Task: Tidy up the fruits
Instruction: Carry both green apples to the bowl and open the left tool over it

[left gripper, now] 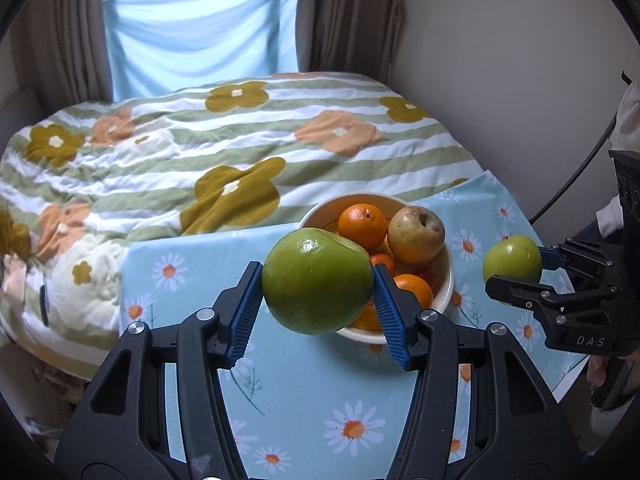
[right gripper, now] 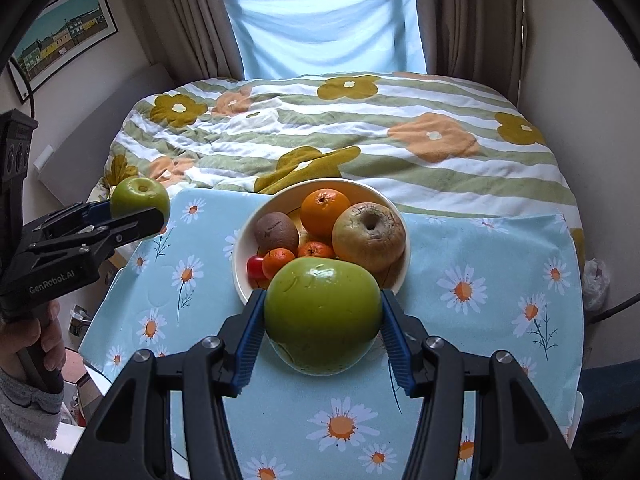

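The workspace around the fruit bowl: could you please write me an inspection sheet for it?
Surface: light blue daisy-print tablecloth, flat, bare apart from the bowl.
Job's things: cream round bowl holding an orange, brownish wrinkled apple, brown kiwi, small tangerines and a red tomato; two green apples held in the air outside it.
Clutter: nothing seen.
Grippers: left gripper shut on one green apple; right gripper shut on the other green apple.
Cables: black cable beside the right gripper.
Surroundings: floral striped quilt, brown curtains, framed picture.
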The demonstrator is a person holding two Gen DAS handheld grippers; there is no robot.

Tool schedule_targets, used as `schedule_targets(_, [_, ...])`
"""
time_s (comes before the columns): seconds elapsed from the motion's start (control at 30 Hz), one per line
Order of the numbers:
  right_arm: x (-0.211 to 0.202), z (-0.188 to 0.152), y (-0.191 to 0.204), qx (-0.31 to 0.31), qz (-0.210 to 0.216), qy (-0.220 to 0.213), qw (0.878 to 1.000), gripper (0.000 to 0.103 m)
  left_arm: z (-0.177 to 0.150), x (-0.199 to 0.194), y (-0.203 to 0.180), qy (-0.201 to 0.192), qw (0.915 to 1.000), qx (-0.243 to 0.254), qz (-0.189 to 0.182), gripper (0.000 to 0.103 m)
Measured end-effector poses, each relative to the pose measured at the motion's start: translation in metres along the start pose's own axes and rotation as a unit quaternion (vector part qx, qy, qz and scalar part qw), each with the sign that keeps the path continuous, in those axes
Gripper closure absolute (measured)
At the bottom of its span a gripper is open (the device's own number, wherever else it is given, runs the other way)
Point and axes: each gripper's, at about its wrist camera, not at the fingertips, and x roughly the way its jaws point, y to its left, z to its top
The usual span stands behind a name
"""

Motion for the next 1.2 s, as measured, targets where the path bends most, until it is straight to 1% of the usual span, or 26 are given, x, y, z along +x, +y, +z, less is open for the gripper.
schedule_targets(0.4, [0.043,0.016,0.004,0.027,-0.013,0.015,0.999,0.052,0.039,0.083,0.005,0.035,0.9973,0.05,-0.04,0.044])
schedule_targets(0.67, [0.057,0.017,0.001,0.054,-0.023,0.017,0.998,0.052,0.054,0.135,0.002,0.057,0.994,0.074,-0.057,0.044])
schedule_targets(0.9, [0.062,0.015,0.003,0.062,-0.023,0.016,0.998,0.052,0.055,0.159,0.0,0.068,0.9913,0.097,-0.058,0.044])
schedule_targets(1.1, [0.063,0.014,0.002,0.07,-0.026,0.013,0.997,0.052,0.054,0.161,-0.004,0.07,0.9898,0.111,-0.055,0.042])
schedule_targets(1.13, [0.062,0.014,0.002,0.071,-0.027,0.012,0.997,0.052,0.055,0.16,-0.004,0.069,0.9892,0.113,-0.063,0.029])
schedule_targets(1.17, [0.062,0.015,0.002,0.07,-0.027,0.012,0.997,0.052,0.056,0.157,-0.005,0.065,0.9897,0.111,-0.063,0.019])
schedule_targets(1.2, [0.061,0.015,0.002,0.07,-0.029,0.011,0.997,0.052,0.057,0.153,-0.004,0.056,0.9908,0.108,-0.059,0.0])
